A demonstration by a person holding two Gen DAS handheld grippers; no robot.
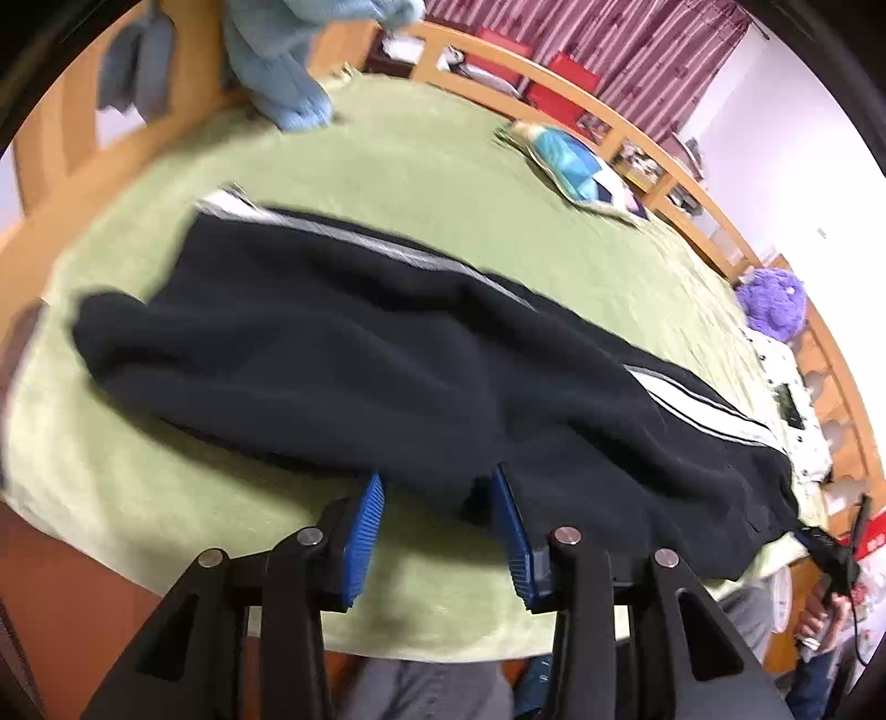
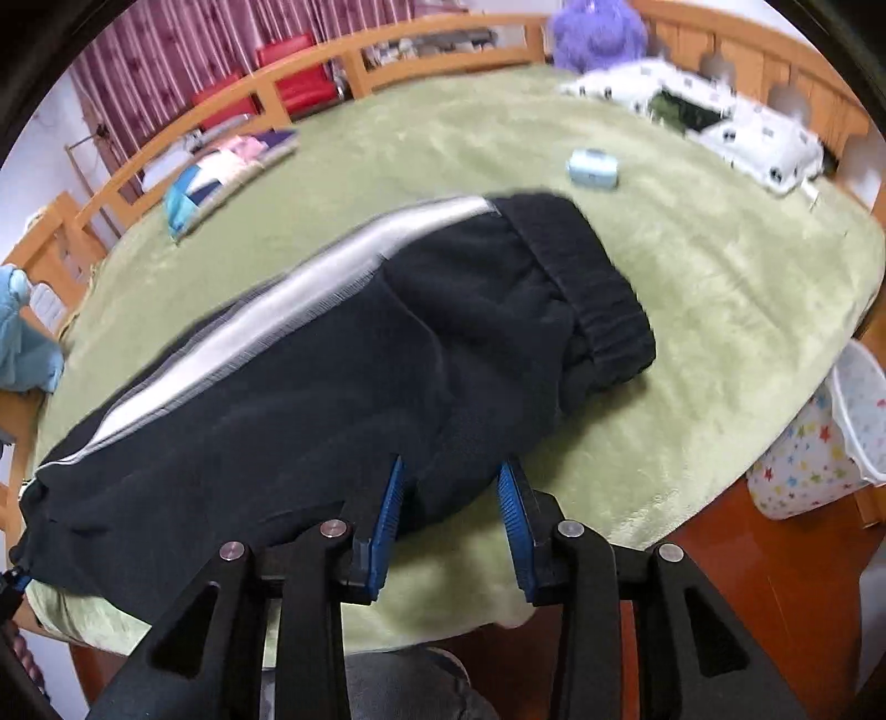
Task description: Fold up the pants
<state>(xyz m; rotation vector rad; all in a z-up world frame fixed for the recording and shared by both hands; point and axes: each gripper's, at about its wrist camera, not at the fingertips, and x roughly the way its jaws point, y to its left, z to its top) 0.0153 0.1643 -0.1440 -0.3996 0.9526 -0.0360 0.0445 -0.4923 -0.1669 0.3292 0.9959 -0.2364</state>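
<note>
Black pants (image 1: 387, 354) with a white and grey side stripe lie lengthwise on a green blanket (image 1: 443, 166), folded leg on leg. In the right wrist view the pants (image 2: 332, 376) show their ribbed waistband (image 2: 598, 288) at the right. My left gripper (image 1: 437, 487) is open, its blue pads at the near edge of the leg fabric. My right gripper (image 2: 451, 476) is open, its blue pads either side of the near edge of the seat fabric. Neither pair of jaws has closed on the cloth.
A wooden bed rail (image 1: 637, 127) rings the blanket. On it lie a patchwork cushion (image 1: 576, 166), a blue plush (image 1: 288, 61), a purple plush (image 2: 598, 33), a spotted pillow (image 2: 720, 127) and a small blue box (image 2: 592, 169). A star-print basket (image 2: 819, 443) stands beside the bed.
</note>
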